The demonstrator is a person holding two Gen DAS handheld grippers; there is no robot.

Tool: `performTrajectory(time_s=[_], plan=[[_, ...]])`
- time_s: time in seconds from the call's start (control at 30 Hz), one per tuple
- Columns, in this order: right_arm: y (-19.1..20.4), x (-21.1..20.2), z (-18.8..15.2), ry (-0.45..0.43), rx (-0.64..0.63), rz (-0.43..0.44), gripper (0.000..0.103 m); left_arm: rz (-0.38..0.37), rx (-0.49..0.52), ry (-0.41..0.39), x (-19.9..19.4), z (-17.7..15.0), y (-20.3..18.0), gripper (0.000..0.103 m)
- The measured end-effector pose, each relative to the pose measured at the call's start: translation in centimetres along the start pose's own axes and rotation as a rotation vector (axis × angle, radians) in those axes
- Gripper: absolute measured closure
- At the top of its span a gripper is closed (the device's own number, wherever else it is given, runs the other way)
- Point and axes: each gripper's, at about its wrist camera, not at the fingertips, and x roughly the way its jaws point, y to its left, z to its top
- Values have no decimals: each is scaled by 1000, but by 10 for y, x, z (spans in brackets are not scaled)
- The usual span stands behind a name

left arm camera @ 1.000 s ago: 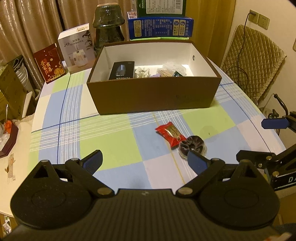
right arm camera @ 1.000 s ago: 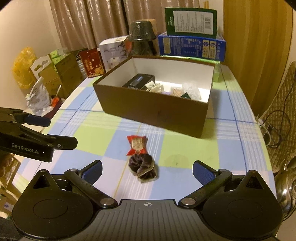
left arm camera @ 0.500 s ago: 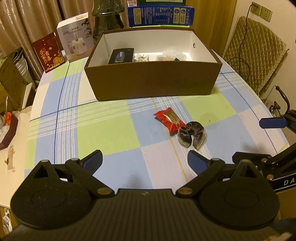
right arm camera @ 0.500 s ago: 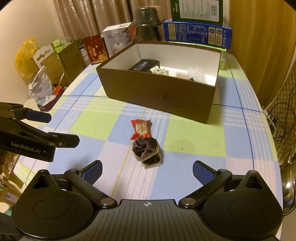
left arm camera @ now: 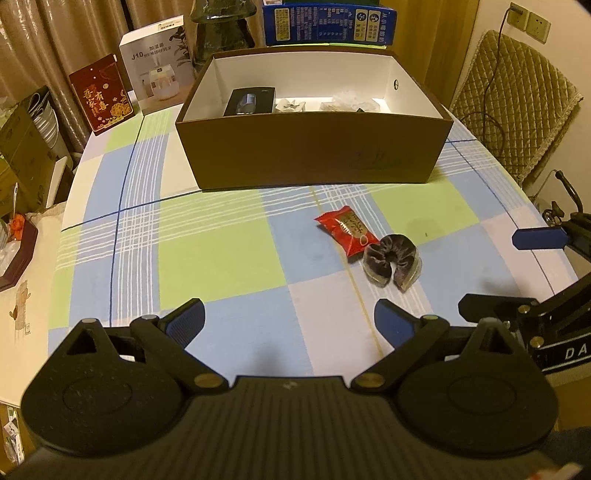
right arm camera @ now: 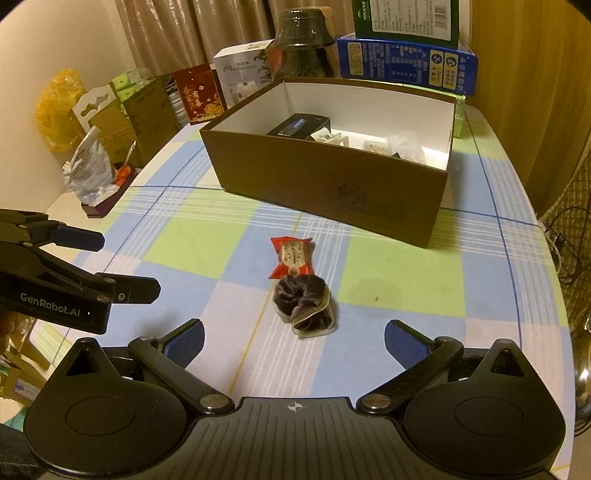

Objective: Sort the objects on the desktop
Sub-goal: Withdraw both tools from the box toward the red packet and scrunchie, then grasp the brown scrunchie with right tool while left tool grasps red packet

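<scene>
A red snack packet (left arm camera: 346, 229) (right arm camera: 291, 256) and a dark velvet scrunchie (left arm camera: 391, 263) (right arm camera: 304, 306) lie touching on the checked tablecloth, in front of an open brown box (left arm camera: 314, 155) (right arm camera: 332, 188). The box holds a black case (left arm camera: 251, 102) (right arm camera: 298, 126) and several small wrapped items. My left gripper (left arm camera: 290, 323) is open and empty, to the left of both items. My right gripper (right arm camera: 294, 336) is open and empty, just short of the scrunchie, which lies between its line of fingers.
Behind the box stand a blue carton (left arm camera: 328, 22), a white humidifier box (left arm camera: 157, 64), a red card (left arm camera: 101, 94) and a dark glass vase (right arm camera: 301, 48). A quilted chair (left arm camera: 513, 107) is at the right. Boxes and bags (right arm camera: 92, 122) crowd the table's left side.
Both grippers have drawn back and risen a little, so the box and the two items sit farther ahead. Nothing on the table has moved.
</scene>
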Motion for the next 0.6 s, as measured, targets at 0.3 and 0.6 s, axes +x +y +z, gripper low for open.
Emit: performTrajectory(time_s=[0.3,0.6], plan=[[-6,13,2,8,35,10,2,-4,-2,14,12,1,8,6],[-12,40,5,36,13,-11,2,6,1,38,35,4,22,7]])
